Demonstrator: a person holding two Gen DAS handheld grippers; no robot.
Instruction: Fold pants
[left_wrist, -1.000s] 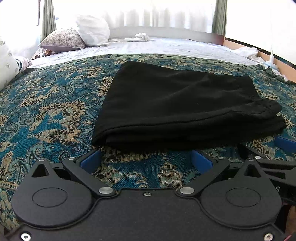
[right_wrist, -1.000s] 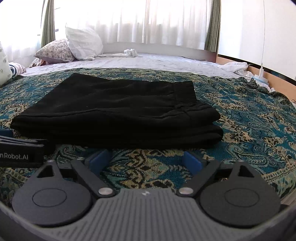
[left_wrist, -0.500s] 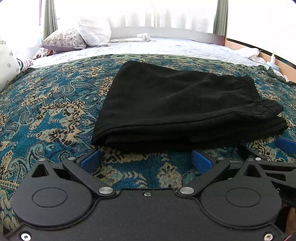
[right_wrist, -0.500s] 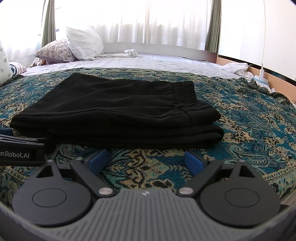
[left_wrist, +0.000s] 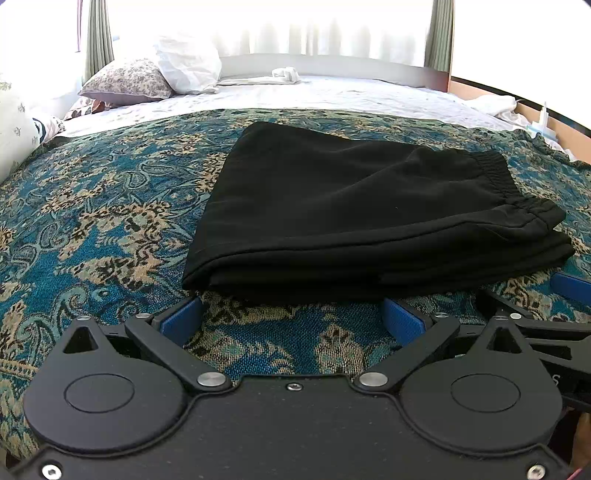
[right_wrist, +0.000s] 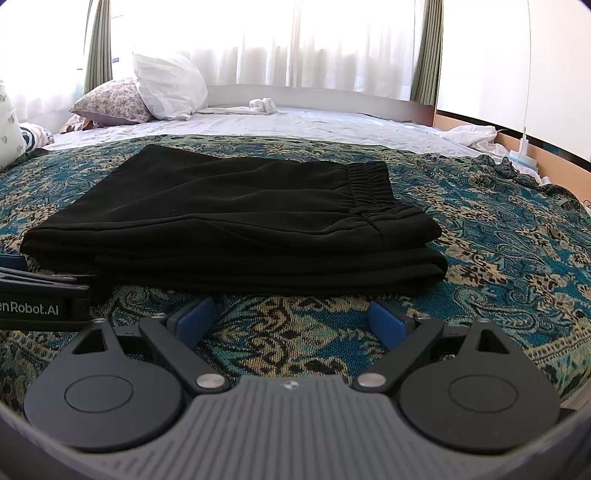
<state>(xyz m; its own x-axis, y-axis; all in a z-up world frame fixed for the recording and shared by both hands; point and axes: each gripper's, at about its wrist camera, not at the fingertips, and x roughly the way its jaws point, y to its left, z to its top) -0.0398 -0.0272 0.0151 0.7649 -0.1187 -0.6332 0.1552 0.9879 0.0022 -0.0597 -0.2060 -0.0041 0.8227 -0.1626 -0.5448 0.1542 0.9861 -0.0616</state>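
Left wrist view: one pair of black pants (left_wrist: 354, 218), folded into a flat stack with several layers showing along the near edge. Elastic waistband sits on the right side, gathered and ribbed. The stack lies on a teal paisley blanket (left_wrist: 92, 221) spread over the bed (left_wrist: 332, 96). Left tongs (left_wrist: 291, 317) are spread wide apart with nothing between them; both blue pads rest low on the blanket, just short of the pants' near edge. The left pad is almost touching the near-left corner of the fabric. Right tongs (left_wrist: 546, 306) poke in at the right edge; I can't tell their spread from this side. Two pillows at the head of the bed: one white (left_wrist: 184, 66), one floral (left_wrist: 125, 81). One small white cloth (left_wrist: 284, 74) lies further back on the sheet.

Right wrist view: same single pants (right_wrist: 236, 218), centred, waistband on the right, two thick folded bundles stacked, top surface smooth with faint creases. Right tongs (right_wrist: 291, 317) are wide apart and empty, pads down on the blanket (right_wrist: 498, 236), near the front edge of the pants without touching. Left tongs (right_wrist: 37, 291) show at the left border beside the pants' near-left corner. Same two pillows, white (right_wrist: 166, 85) and floral (right_wrist: 107, 99), plus the white cloth (right_wrist: 262, 105).
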